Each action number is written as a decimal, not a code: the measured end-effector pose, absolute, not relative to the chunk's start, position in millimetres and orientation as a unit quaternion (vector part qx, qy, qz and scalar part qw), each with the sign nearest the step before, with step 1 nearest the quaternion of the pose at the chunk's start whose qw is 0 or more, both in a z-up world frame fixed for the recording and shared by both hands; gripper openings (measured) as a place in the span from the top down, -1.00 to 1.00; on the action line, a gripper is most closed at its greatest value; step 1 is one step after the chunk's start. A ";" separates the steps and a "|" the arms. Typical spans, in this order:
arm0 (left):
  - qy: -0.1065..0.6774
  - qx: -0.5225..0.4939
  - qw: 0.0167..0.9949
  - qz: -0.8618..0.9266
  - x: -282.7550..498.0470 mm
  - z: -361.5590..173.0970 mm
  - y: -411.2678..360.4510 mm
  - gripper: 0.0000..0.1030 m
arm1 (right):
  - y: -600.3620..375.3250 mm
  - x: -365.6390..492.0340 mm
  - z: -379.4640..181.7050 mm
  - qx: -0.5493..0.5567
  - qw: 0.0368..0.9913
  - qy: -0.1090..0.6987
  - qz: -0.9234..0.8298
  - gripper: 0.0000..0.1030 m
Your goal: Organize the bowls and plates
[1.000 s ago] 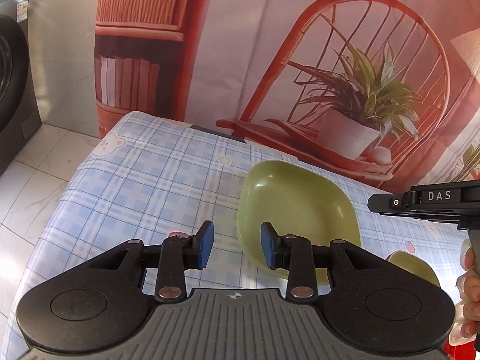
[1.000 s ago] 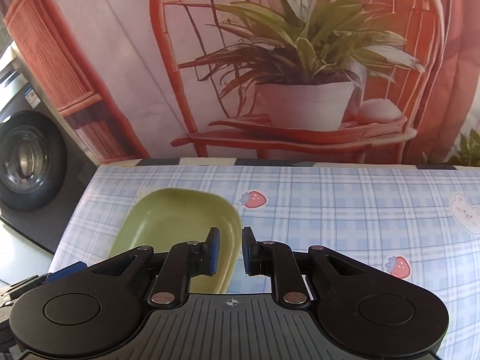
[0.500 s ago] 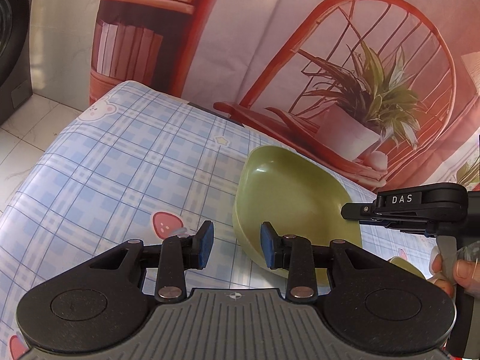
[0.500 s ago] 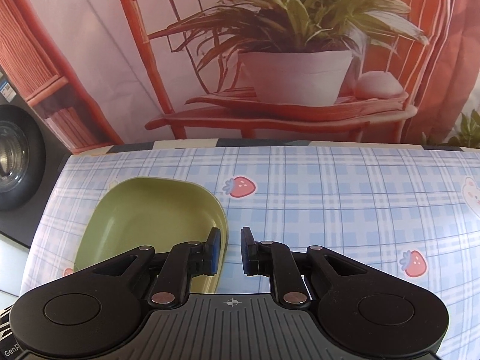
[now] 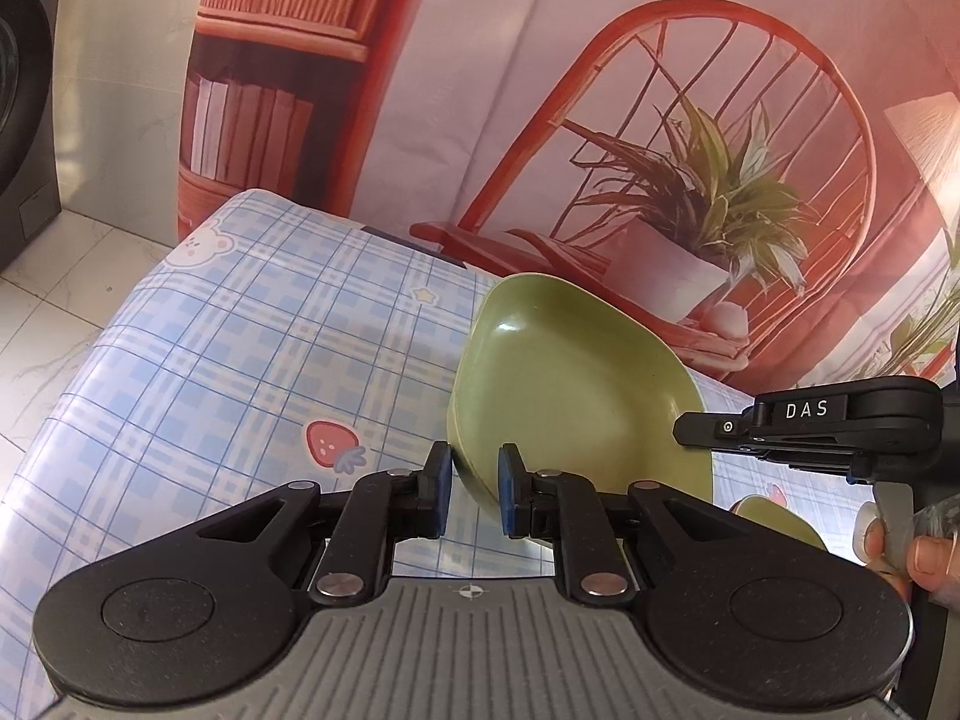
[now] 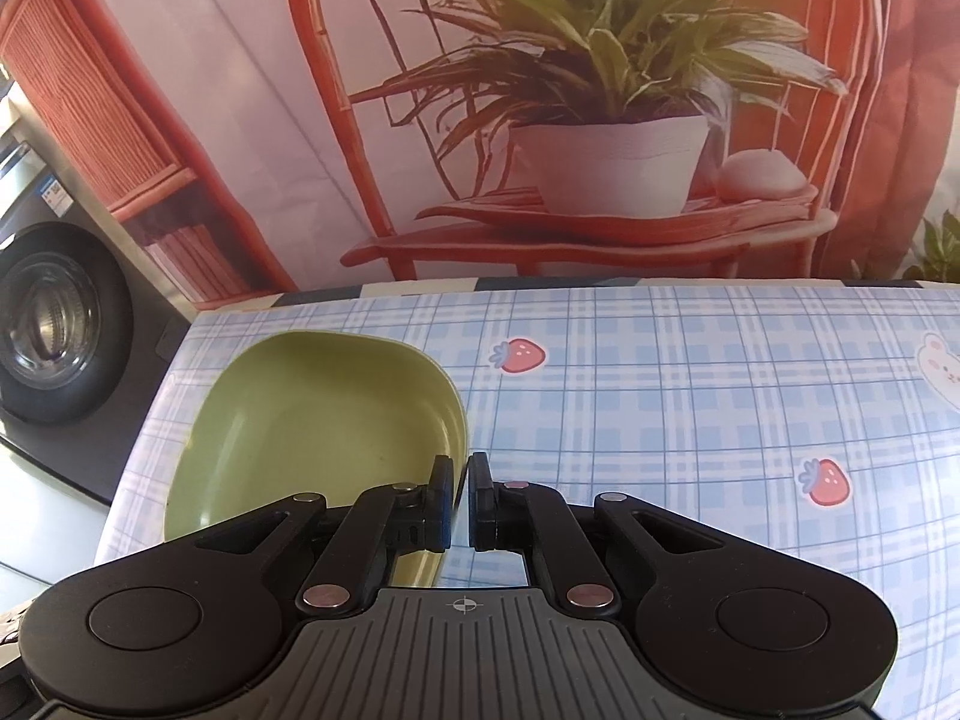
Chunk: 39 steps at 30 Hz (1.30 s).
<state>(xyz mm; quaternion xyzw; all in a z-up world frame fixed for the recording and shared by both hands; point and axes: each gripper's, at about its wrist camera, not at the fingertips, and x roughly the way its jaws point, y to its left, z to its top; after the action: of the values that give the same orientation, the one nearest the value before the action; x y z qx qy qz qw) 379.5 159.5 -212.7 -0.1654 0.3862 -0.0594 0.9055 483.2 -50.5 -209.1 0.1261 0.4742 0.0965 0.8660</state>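
Between the two claws, near the left edge of the checked surface (image 6: 690, 396), sits the green dish (image 5: 576, 396), and both claws have it by the rim: the left claw (image 5: 474, 489) is clamped on the near left wall, which passes between its blue pads, while the right claw (image 6: 461, 495) pinches the thin rim at the dish's near right corner. In the left view the dish looks tilted, its left side raised off the cloth, with a second, smaller green dish (image 5: 780, 516) peeking out just beyond its lower right edge. The main risk, as I judge it, is that the two holds work against each other: if one hand lifts or turns more than the other, the smooth rim could slide out of a claw, most likely the right one with its shallow bite, and the dish could drop onto the small dish or slip off the near edge towards the floor (image 5: 54, 276). Compared with a second ago, both claws have just been closing, and the rim now sits between pads that then stood apart with nothing pressed; the dish, which lay flat, now leans.
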 end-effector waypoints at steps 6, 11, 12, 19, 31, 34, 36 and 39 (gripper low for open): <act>0.375 -0.138 0.914 -0.070 369.2 -181.6 142.2 0.67 | -73.8 460.6 -184.2 0.144 0.874 0.452 0.101 0.91; 0.372 -0.117 0.917 -0.086 358.7 -164.2 118.2 0.67 | -99.9 435.8 -173.9 0.145 0.881 0.440 0.097 0.90; 0.373 -0.114 0.917 -0.089 357.2 -162.5 113.4 0.67 | -106.1 431.2 -172.7 0.146 0.881 0.440 0.095 0.90; 0.385 -0.093 0.911 -0.119 342.4 -158.6 75.2 0.67 | -147.6 401.8 -167.9 0.153 0.884 0.434 0.083 0.90; 0.417 -0.058 0.894 -0.154 319.3 -176.4 32.7 0.65 | -187.4 371.3 -184.9 0.159 0.880 0.444 0.063 0.92; 0.425 -0.053 0.890 -0.158 317.5 -181.7 27.6 0.65 | -192.8 367.2 -192.5 0.161 0.876 0.451 0.057 0.92; 0.428 -0.052 0.888 -0.160 316.2 -184.1 25.6 0.65 | -194.6 366.4 -196.1 0.161 0.875 0.454 0.053 0.92; 0.433 -0.050 0.885 -0.163 314.1 -186.9 21.3 0.64 | -195.3 366.6 -201.1 0.157 0.874 0.457 0.048 0.92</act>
<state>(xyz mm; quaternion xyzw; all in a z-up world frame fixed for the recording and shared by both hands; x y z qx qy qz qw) 314.1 21.3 -186.9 -0.0499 0.4331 -0.1630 0.8851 366.6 -195.3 -201.1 0.1574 0.4569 0.0482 0.8741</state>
